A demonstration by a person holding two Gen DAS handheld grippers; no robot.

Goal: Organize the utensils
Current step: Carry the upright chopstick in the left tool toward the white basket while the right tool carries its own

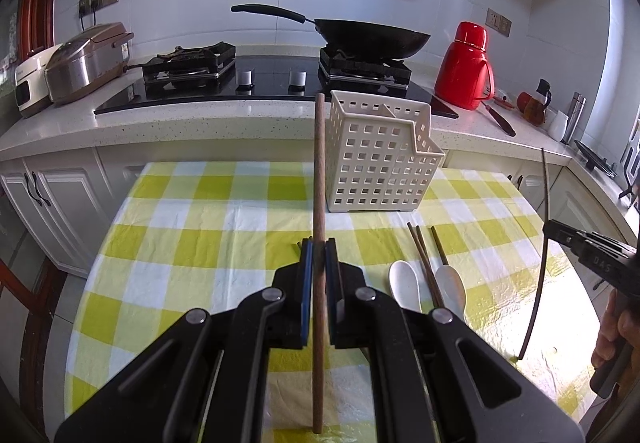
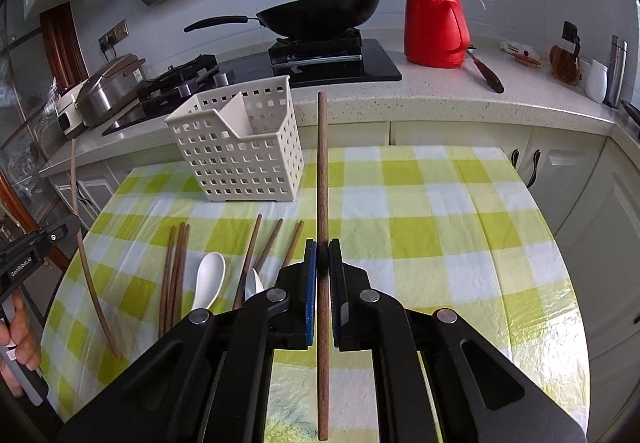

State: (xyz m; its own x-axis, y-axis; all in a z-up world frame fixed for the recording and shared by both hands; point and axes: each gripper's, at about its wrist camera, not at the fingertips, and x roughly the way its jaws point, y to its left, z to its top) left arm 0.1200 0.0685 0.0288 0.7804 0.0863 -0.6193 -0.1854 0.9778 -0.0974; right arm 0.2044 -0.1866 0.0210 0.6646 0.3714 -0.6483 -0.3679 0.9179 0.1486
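My left gripper (image 1: 319,243) is shut on a brown wooden chopstick (image 1: 319,171) that stands upright above the checked tablecloth. My right gripper (image 2: 322,245) is shut on another wooden chopstick (image 2: 322,163), also upright. A cream perforated utensil basket (image 1: 380,159) with two compartments stands at the far side of the table, also seen in the right wrist view (image 2: 240,147). Several chopsticks (image 2: 176,267) and two white spoons (image 2: 210,275) lie flat on the cloth between the grippers. The right gripper also shows in the left wrist view (image 1: 560,233), the left gripper in the right wrist view (image 2: 44,243).
The table (image 2: 440,235) has a yellow-green checked cloth. Behind it runs a counter with a stove, a black wok (image 1: 372,37), a red thermos (image 1: 464,67), a rice cooker (image 1: 88,59), a knife and bottles. White cabinets stand below the counter.
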